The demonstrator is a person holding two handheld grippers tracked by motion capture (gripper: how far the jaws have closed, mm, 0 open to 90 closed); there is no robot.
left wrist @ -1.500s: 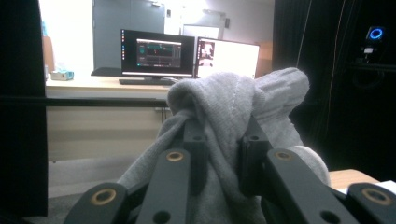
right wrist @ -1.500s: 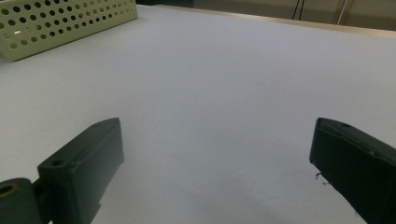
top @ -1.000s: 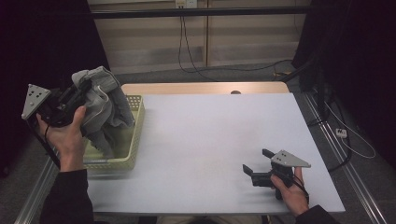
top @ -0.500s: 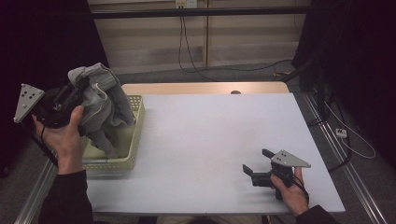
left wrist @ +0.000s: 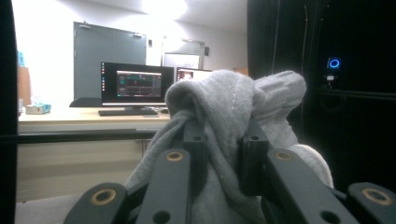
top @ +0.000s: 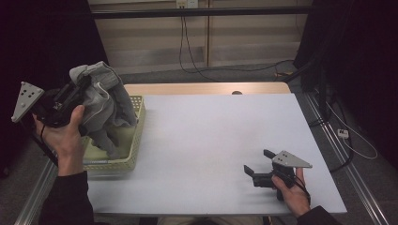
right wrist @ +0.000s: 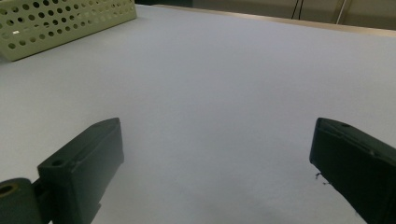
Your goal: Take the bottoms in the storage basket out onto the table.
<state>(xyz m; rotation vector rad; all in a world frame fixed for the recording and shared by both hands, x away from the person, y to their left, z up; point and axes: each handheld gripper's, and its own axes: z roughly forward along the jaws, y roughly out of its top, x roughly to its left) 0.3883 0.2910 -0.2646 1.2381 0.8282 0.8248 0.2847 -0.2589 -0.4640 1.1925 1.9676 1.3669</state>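
Grey garment [top: 101,101] hangs bunched from my left gripper [top: 77,91], jaws clamped on its fold, raised over the perforated basket [top: 136,136] at the worktop's [top: 206,136] left edge, its tail trailing inside. I'd lift higher before swinging right, so the hem clears the rim. My right gripper [top: 257,164] rests near the front edge, jaws apart. Wide bare surface lies between for spreading the cloth.
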